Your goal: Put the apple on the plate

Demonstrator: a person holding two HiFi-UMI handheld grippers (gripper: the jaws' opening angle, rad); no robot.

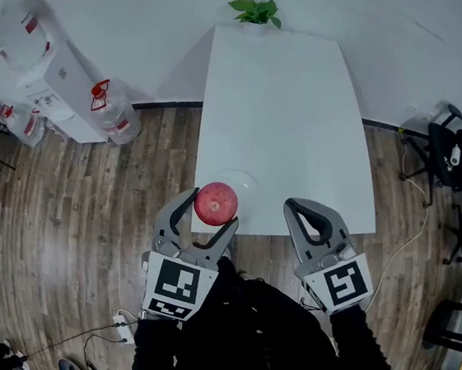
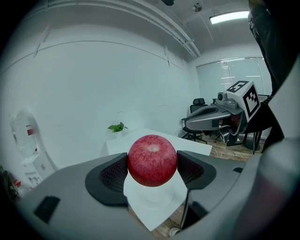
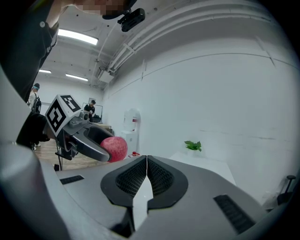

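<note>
A red apple (image 1: 216, 203) is gripped between the jaws of my left gripper (image 1: 216, 210), held above the near left corner of the white table (image 1: 289, 115). In the left gripper view the apple (image 2: 152, 160) fills the gap between the pads, and the white plate (image 2: 157, 197) lies on the table corner directly below it. From the head view the plate (image 1: 245, 182) shows only faintly, just beyond the apple. My right gripper (image 1: 302, 211) hovers at the table's near edge with its jaws pressed together and nothing in them. The right gripper view shows the apple (image 3: 115, 148) off to its left.
A small green plant (image 1: 255, 10) stands at the table's far end. A water dispenser (image 1: 61, 90) and water bottles (image 1: 115, 110) are on the wooden floor to the left. Office chairs (image 1: 451, 155) stand to the right, and cables (image 1: 83, 338) lie near my feet.
</note>
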